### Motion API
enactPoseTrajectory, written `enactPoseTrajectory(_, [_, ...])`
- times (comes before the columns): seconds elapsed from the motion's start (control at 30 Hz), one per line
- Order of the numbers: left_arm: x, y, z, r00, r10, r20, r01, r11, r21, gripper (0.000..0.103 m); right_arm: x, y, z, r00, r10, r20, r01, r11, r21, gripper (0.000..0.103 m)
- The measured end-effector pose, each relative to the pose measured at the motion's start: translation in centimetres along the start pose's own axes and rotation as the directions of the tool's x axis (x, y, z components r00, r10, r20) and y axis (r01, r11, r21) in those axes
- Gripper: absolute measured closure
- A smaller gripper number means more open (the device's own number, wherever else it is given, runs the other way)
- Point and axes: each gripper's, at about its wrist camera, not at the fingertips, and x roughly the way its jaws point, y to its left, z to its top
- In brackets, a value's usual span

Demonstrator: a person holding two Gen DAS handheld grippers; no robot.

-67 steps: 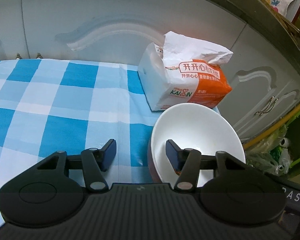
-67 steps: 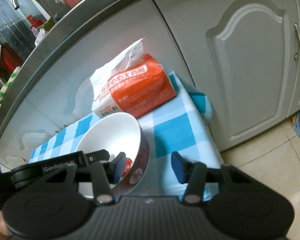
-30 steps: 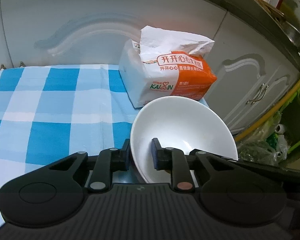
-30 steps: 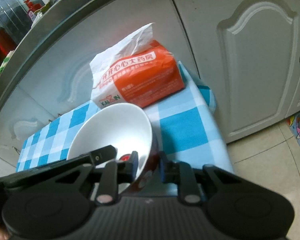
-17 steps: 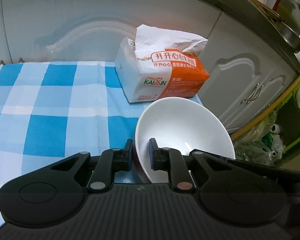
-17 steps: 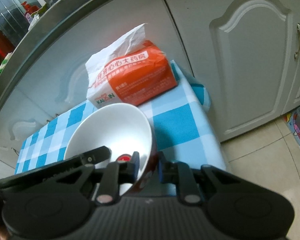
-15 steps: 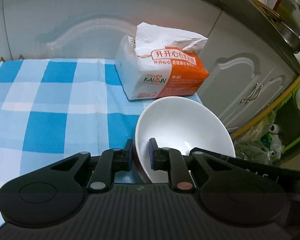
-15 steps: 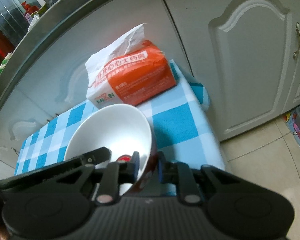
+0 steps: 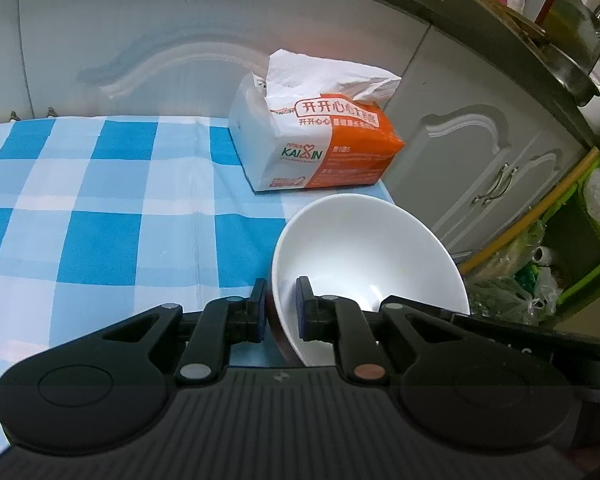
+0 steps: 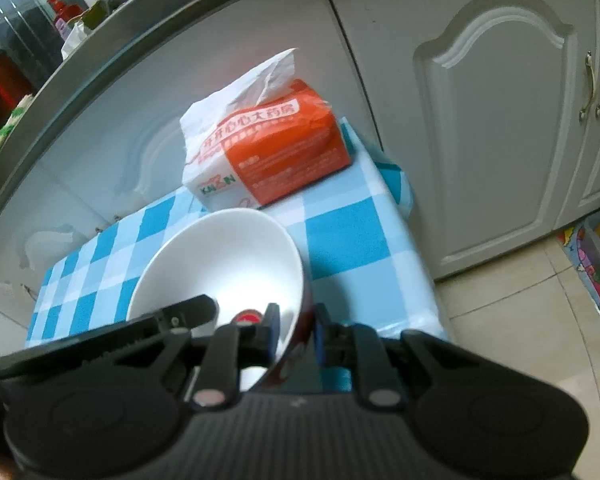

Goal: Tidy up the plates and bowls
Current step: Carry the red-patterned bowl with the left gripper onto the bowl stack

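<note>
A bowl (image 9: 368,252), white inside and dark red outside, is held over the right end of the blue checked tablecloth (image 9: 100,216). My left gripper (image 9: 281,308) is shut on its near left rim, one finger inside and one outside. My right gripper (image 10: 296,330) is shut on the bowl's (image 10: 224,264) near right rim in the same way. The left gripper's body shows inside the right wrist view, reaching over the bowl. The bowl looks lifted and tilted; its base is hidden.
An orange and white tissue pack (image 9: 320,144) lies at the cloth's far right corner, just beyond the bowl; it also shows in the right wrist view (image 10: 268,152). Grey cabinet doors (image 10: 492,120) stand behind and to the right. Bags and a green rack (image 9: 560,264) sit on the floor right.
Both grippers closed on the bowl's rim from open. Since then the bowl has been held between them and has risen a little, with small shifts of view.
</note>
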Motion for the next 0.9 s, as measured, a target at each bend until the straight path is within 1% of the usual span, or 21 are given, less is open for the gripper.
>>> enactPoseTrajectory(0.4, [-2.7,0.5,0.0,0.999,-0.027,0.035,0.028,0.999,-0.020,0.091,-2.8,1.6,-0.1,0.999,0.000,0.040,0.002,0.999,-0.039,0.089])
enactPoseTrajectory(0.63, [-4.8,0.5,-0.7,0.998,-0.037,0.047,0.039,0.999,-0.037,0.092,-4.6,2.7,-0.5,0.998,0.002,0.059,0.002,0.998,-0.066,0.089])
enactPoseTrajectory(0.9, [-8.2,0.5,-1.8,0.997,-0.044,0.066,0.048,0.998,-0.048,0.092,-7.1,4.1,-1.3,0.997,0.009,0.074,-0.002,0.996,-0.090,0.089])
